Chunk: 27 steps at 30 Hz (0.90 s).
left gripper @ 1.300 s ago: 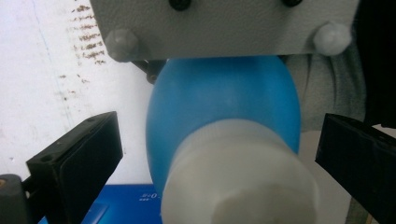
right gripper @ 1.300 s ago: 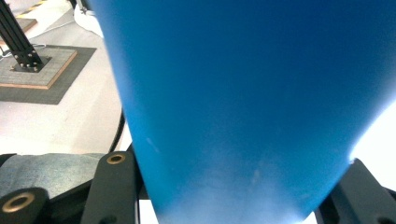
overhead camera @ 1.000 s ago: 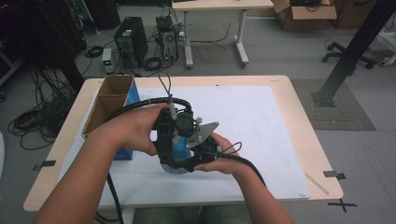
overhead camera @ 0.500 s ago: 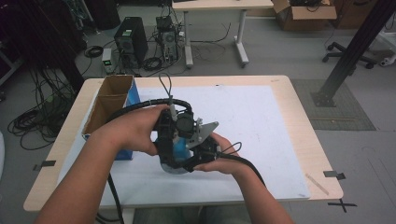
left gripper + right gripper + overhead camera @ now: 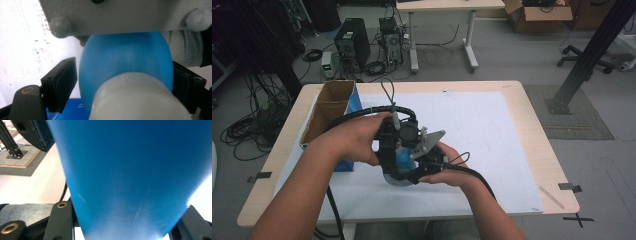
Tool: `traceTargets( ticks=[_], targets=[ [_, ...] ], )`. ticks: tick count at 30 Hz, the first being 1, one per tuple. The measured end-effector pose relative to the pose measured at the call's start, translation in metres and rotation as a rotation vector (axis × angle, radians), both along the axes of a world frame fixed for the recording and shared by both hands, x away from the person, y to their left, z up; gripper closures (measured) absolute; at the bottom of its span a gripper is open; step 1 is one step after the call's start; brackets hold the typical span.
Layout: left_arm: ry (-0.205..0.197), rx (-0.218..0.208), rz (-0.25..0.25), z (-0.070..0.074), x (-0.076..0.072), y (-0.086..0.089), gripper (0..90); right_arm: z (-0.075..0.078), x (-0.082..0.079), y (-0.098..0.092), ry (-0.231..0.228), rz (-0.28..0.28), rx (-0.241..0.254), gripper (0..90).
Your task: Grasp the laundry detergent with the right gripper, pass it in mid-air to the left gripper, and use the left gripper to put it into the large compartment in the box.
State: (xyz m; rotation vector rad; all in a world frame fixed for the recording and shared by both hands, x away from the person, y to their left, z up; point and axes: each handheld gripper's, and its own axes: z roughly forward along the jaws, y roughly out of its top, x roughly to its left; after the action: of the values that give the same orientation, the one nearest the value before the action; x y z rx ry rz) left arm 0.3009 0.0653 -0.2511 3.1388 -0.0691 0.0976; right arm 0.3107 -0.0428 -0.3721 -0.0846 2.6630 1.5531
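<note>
Bottle point(image 5: 126, 62) sits over the table point(image 5: 492, 125), clamped low by my right gripper point(image 5: 130, 227), while my left gripper point(image 5: 122, 82) has just been closing around its white cap point(image 5: 138, 97); uncapping, I judge, remains.

Open cardboard box point(image 5: 328, 107) at table's point(image 5: 512, 95) left edge; white mat point(image 5: 492, 130)

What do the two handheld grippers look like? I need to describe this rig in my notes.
Both are black. The left gripper has a corrugated black cable looping from its top; its jaws carry flat black pads and a brass-coloured pivot pin. The right gripper bears a grey three-cornered plate fixed with bolts, and a smooth black cable trails from it. The forearms are bare, with no sleeves.
</note>
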Motion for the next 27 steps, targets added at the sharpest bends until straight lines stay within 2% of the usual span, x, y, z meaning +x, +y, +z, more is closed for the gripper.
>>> traceTargets(
  ticks=[9, 22, 23, 27],
  targets=[
    [-0.011, 0.0, 0.003, -0.0002, 0.0001, 0.0031, 20.1, 0.0017, 0.0, 0.0007, -0.001, -0.006, 0.002, 45.3],
    [-0.022, 0.005, -0.01, 0.0011, -0.0027, 0.0046, 32.5, 0.0025, -0.0012, 0.0033, 0.005, 0.0, 0.006, 45.3],
    [-0.02, 0.016, -0.016, 0.0006, -0.0026, 0.0046, 34.3, 0.0026, -0.0011, 0.0034, 0.004, -0.001, 0.008, 45.3],
    [-0.015, 0.016, -0.012, -0.0001, -0.0023, 0.0053, 38.4, 0.0033, -0.0008, 0.0035, 0.006, -0.002, 0.011, 45.3]
  ],
)
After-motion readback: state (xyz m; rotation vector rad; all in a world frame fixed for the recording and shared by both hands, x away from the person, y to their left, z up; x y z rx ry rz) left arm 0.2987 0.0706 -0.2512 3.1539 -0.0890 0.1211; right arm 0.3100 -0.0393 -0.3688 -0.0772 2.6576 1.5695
